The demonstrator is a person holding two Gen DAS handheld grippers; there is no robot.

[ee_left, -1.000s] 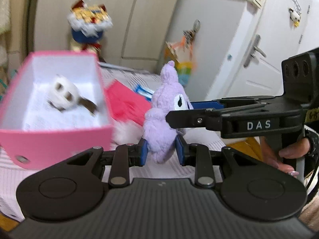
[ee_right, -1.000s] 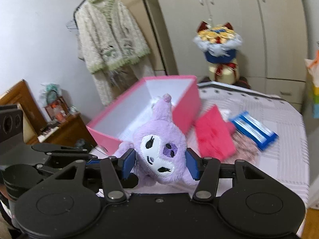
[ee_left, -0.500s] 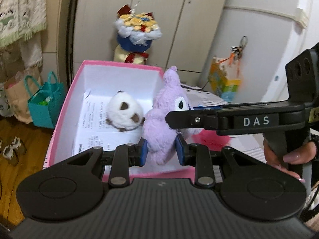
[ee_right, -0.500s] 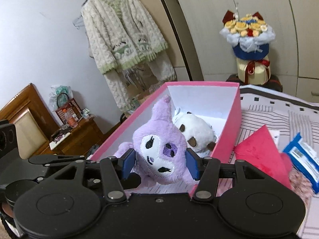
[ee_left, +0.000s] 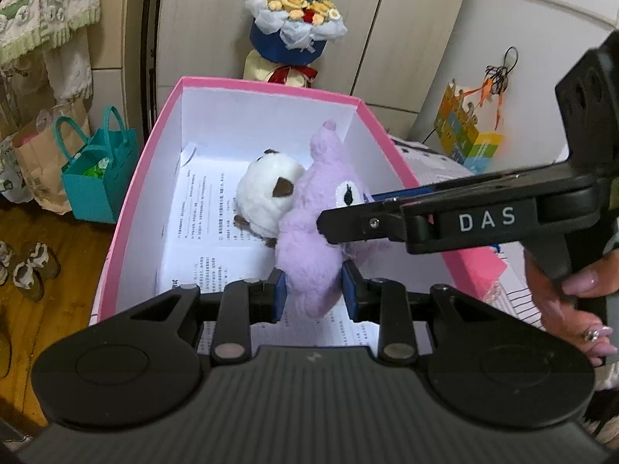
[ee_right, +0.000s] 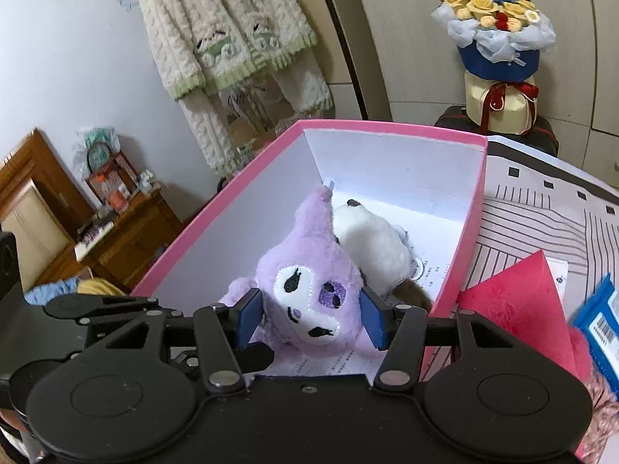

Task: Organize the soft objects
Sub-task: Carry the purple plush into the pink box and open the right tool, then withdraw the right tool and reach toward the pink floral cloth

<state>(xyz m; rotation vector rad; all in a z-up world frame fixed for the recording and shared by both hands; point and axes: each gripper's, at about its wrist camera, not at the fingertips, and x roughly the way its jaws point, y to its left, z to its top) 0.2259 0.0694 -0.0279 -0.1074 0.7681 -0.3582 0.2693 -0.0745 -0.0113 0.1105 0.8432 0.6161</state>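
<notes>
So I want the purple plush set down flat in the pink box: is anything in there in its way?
Partly. A white plush already lies on the box floor right beside the purple plush; the printed paper nearer the front looks free.

White letters "DAS" stand on the black right gripper; other print is illegible.

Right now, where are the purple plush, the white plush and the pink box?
purple plush (ee_right: 309,294), right wrist view, on its face.
white plush (ee_left: 267,193), left wrist view, on its round white body.
pink box (ee_left: 267,86), left wrist view, on its far rim.
</notes>
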